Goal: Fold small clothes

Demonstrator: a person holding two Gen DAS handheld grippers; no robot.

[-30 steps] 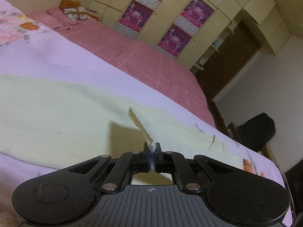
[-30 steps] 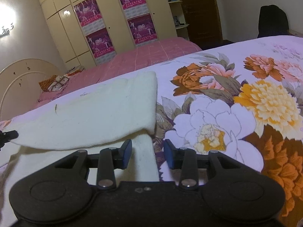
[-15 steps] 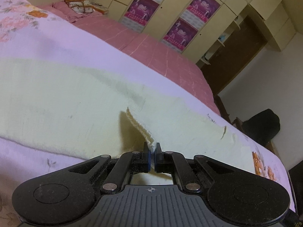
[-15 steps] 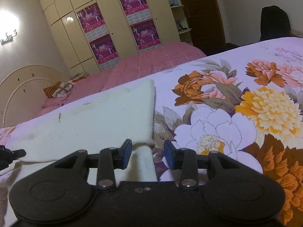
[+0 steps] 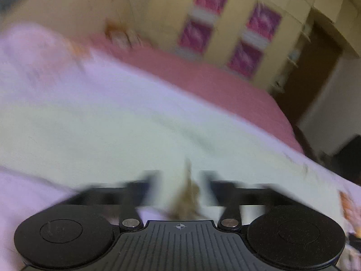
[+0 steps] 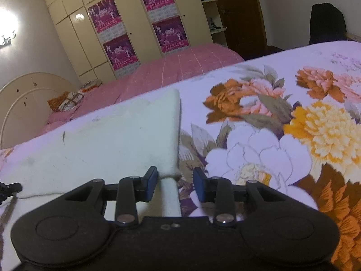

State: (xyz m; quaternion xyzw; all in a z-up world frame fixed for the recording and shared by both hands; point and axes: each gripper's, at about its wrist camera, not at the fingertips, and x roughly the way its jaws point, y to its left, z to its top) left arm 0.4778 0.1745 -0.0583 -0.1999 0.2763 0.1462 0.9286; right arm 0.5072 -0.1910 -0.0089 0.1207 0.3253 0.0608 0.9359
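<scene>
A pale cream knitted garment [image 5: 90,140] lies folded on the flowered bedsheet [image 6: 282,158]. In the blurred left wrist view my left gripper [image 5: 180,178] is opening. A raised pinch of the garment's edge stands loose between its parted fingers, and the pads do not touch it. In the right wrist view the same garment [image 6: 117,140] lies to the left, with its near right corner between the fingers of my right gripper [image 6: 175,177]. That gripper is partly open and presses on nothing. One of the left gripper's fingertips [image 6: 11,187] shows at the far left edge.
Beyond the sheet lies a pink bedspread [image 6: 180,67] with a bundle of cloth [image 6: 67,99] by the cream headboard [image 6: 24,103]. A wardrobe with purple posters [image 6: 167,31] fills the back wall. A dark door [image 6: 239,15] and a black chair [image 6: 327,22] stand at the right.
My left gripper's jaws have sprung apart and let go of the garment's edge, and its view has swung and blurred. The right gripper has stayed still.
</scene>
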